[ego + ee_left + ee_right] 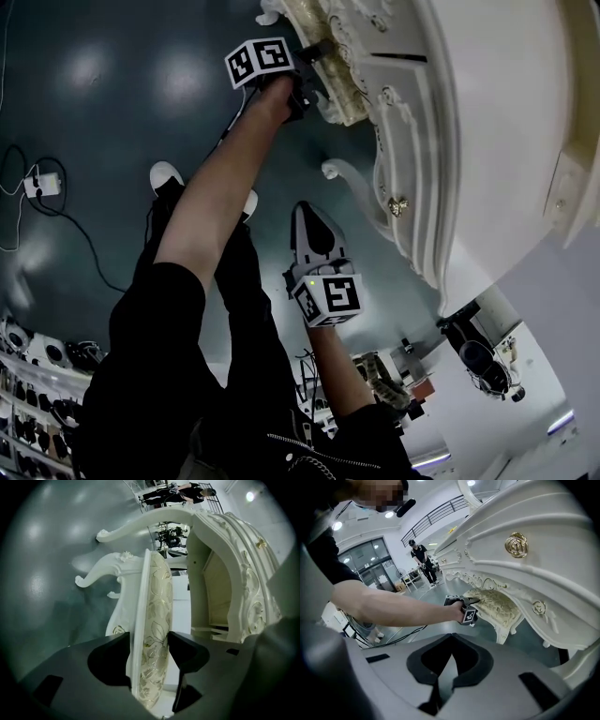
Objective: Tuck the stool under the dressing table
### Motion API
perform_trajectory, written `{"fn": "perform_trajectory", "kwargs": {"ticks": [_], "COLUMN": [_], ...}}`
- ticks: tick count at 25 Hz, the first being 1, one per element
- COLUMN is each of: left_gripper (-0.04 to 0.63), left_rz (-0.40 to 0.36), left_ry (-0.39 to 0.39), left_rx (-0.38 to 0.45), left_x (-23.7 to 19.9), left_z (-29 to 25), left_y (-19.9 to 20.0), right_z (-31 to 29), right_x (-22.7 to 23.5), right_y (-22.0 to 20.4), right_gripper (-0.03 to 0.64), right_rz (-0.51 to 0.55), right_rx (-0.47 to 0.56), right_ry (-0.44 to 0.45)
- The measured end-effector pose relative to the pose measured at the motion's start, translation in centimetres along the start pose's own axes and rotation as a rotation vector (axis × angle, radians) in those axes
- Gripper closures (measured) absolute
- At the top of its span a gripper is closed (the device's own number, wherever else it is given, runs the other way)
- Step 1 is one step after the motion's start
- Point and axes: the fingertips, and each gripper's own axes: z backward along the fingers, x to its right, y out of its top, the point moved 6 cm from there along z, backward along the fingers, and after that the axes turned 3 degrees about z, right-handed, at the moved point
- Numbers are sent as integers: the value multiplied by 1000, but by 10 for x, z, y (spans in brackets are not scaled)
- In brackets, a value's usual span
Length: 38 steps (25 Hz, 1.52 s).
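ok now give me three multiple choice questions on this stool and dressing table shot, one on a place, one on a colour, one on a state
1. Where are the left gripper's jaws?
A. on the edge of the stool's seat
B. on a floor cable
C. on the person's shoe

2. What colour are the knobs on the dressing table?
A. gold
B. black
C. red

3. How do the right gripper's jaws stand?
A. wide apart
B. together, empty
C. closed on a cable

Answers:
1 A: the left gripper view shows the seat's edge clamped between the pads.
2 A: the knobs shine gold on the white front.
3 B: the right gripper view shows the tips meeting with nothing between them.
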Motion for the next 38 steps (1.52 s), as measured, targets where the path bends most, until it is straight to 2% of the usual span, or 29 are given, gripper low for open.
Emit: {"fn": "perform_trajectory", "kwargs": {"ticks": [7,9,11,12,13,15,16,20,26,32,36,38], "left_gripper": [331,331,331,347,386,507,532,567,574,574,574,574], "left_rz": [-5,-42,-148,-235,-338,-548,-635,-876,-1099,-1199,-1278,-1341], "left_ry": [-36,-20,30,64,101,177,212,276,257,238,211,201], "left_rx": [6,35,39,25,1,-52,-76,-136,-170,-134,-135,-140], "left_x": [3,2,5,8,12,21,25,55,125,203,253,279], "left_z": [4,20,43,56,68,96,110,159,223,281,319,338], "left_y": [6,11,16,17,18,17,17,18,2,-8,-23,-25], "right_z": [4,4,3,2,2,3,3,8,37,76,108,119], "right_x": [-4,-8,-12,-14,-16,-24,-28,-44,-67,-71,-88,-98], "right_y": [-14,-14,-11,-9,-6,2,6,28,66,116,143,155], "right_gripper": [611,611,611,611,611,611,611,611,611,612,612,612], "right_rz": [-29,-47,-48,-46,-45,-43,-41,-40,-66,-104,-72,-75], "right_rx": [-22,-17,-7,0,6,22,31,76,146,254,293,315], "right_ry": [10,20,24,24,24,30,33,26,3,-92,-114,-111]}}
